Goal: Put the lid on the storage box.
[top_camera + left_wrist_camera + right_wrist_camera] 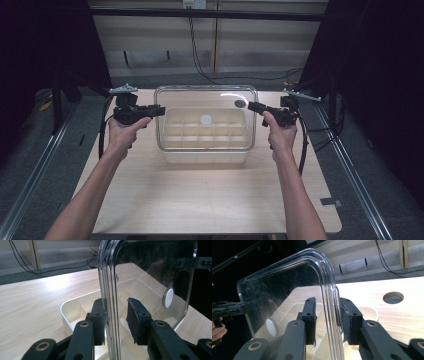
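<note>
Clear plastic lid (206, 102) hangs above the compartment box (205, 134), both grippers (159, 110) (251, 106) apparently clenched on opposite rims, keeping it level.

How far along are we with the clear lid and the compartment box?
Done: both grippers have the clear plastic lid by opposite edges, left gripper and right gripper. In hand: the lid is held raised and tilted over the cream plastic compartment box. Left: whether it is going on or coming off isn't clear; it isn't seated.
</note>
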`<state>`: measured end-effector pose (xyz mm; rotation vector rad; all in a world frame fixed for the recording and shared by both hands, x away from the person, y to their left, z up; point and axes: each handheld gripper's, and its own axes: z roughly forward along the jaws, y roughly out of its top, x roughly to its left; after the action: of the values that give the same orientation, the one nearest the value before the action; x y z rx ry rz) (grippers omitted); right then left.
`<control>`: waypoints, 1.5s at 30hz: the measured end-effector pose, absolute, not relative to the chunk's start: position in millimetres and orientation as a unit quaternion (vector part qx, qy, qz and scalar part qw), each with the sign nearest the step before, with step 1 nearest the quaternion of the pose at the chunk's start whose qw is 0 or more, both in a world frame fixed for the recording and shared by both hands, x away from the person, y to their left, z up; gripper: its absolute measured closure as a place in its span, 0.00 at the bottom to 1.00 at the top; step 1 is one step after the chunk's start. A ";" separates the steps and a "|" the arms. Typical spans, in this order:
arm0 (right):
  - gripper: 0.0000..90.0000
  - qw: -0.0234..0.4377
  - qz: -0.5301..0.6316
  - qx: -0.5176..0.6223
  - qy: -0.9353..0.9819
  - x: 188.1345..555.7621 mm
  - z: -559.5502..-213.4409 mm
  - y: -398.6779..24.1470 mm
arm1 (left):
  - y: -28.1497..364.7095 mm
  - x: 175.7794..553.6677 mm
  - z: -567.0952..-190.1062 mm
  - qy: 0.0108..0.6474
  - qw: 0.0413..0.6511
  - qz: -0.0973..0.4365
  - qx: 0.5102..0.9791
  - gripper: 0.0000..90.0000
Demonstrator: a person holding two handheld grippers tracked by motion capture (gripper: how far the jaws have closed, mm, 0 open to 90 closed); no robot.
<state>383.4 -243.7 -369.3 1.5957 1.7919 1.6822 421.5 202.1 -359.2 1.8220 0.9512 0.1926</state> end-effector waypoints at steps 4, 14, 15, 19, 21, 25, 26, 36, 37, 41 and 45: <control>0.75 0.102 0.565 0.550 0.607 391.1 -375.0 -244.9 | 197.0 427.8 -363.0 0.404 0.502 0.086 0.760 0.74; 0.74 0.102 0.552 0.573 0.597 412.1 -392.2 -241.8 | 194.0 448.2 -382.6 0.426 0.500 0.072 0.750 0.68; 0.74 0.104 0.548 0.575 0.599 413.7 -393.2 -241.0 | 194.0 450.5 -385.9 0.431 0.501 0.069 0.748 0.68; 0.73 0.106 0.533 0.587 0.600 420.5 -398.0 -239.5 | 192.4 455.1 -395.0 0.433 0.488 0.060 0.755 0.66; 0.72 0.105 0.529 0.590 0.601 423.5 -401.2 -240.0 | 191.7 457.2 -400.1 0.436 0.480 0.059 0.759 0.65; 0.71 0.106 0.519 0.604 0.595 428.7 -410.5 -236.9 | 191.0 462.0 -410.6 0.449 0.479 0.052 0.752 0.65; 0.71 0.105 0.518 0.606 0.595 430.2 -412.9 -237.1 | 191.2 463.0 -412.1 0.449 0.478 0.050 0.753 0.65; 0.66 0.104 0.493 0.626 0.596 437.4 -427.2 -233.3 | 188.9 468.9 -427.0 0.465 0.466 0.035 0.752 0.62; 0.66 0.103 0.489 0.629 0.595 437.9 -429.6 -233.3 | 188.4 469.3 -428.8 0.467 0.466 0.034 0.751 0.62; 0.62 0.104 0.473 0.637 0.600 439.5 -436.2 -231.5 | 188.2 470.3 -436.1 0.469 0.454 0.031 0.757 0.61; 0.62 0.094 0.465 0.640 0.605 439.8 -443.0 -230.0 | 193.1 470.0 -437.5 0.476 0.456 0.022 0.751 0.61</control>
<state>439.8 -230.0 -443.0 1.8971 1.7951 1.3779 470.0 193.1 -437.5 1.8523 1.1738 0.0548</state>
